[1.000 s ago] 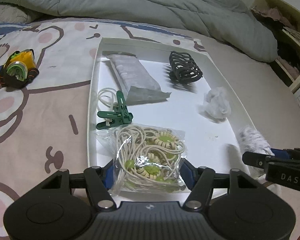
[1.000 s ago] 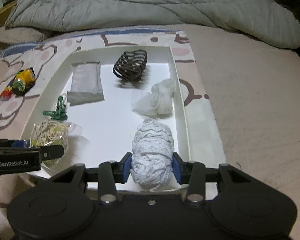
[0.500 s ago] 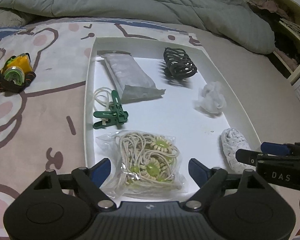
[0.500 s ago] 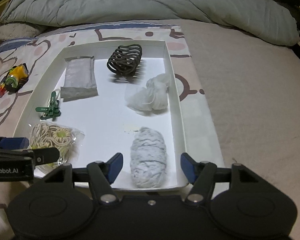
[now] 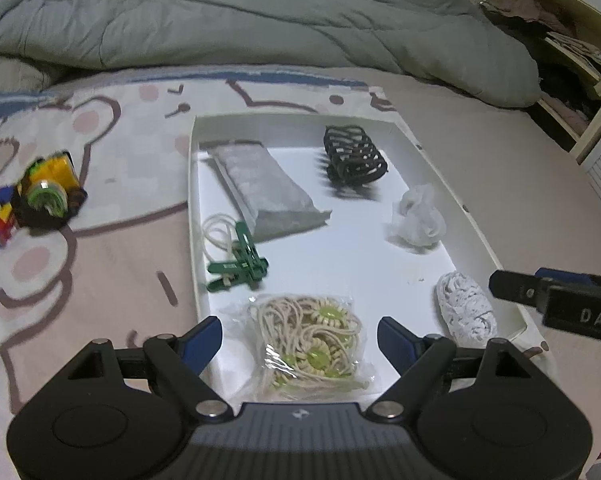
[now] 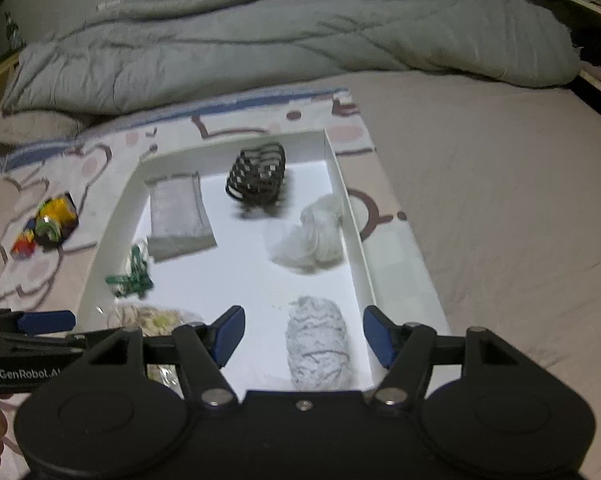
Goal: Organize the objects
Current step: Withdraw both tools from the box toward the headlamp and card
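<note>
A white tray (image 5: 192,216) (image 6: 346,196) lies on the bed. In it are a bag of beige cord with green beads (image 5: 312,348) (image 6: 152,318), a white knitted roll (image 5: 466,314) (image 6: 318,344), a green clip (image 5: 240,268) (image 6: 132,276), a grey pouch (image 5: 268,192) (image 6: 178,216), a black hair claw (image 5: 352,156) (image 6: 258,176) and a white crumpled wad (image 5: 418,220) (image 6: 312,236). My left gripper (image 5: 300,344) is open, just behind the bead bag. My right gripper (image 6: 304,338) is open, just behind the knitted roll.
A yellow and green toy with coloured blocks (image 5: 40,196) (image 6: 50,224) lies on the patterned sheet left of the tray. A grey duvet (image 5: 260,20) (image 6: 280,40) is heaped behind the tray. Shelving (image 5: 572,64) stands at the far right.
Both grippers opened, letting go of the bead bag and the knitted roll, which now lie in the tray. Both grippers then drew back and up.
</note>
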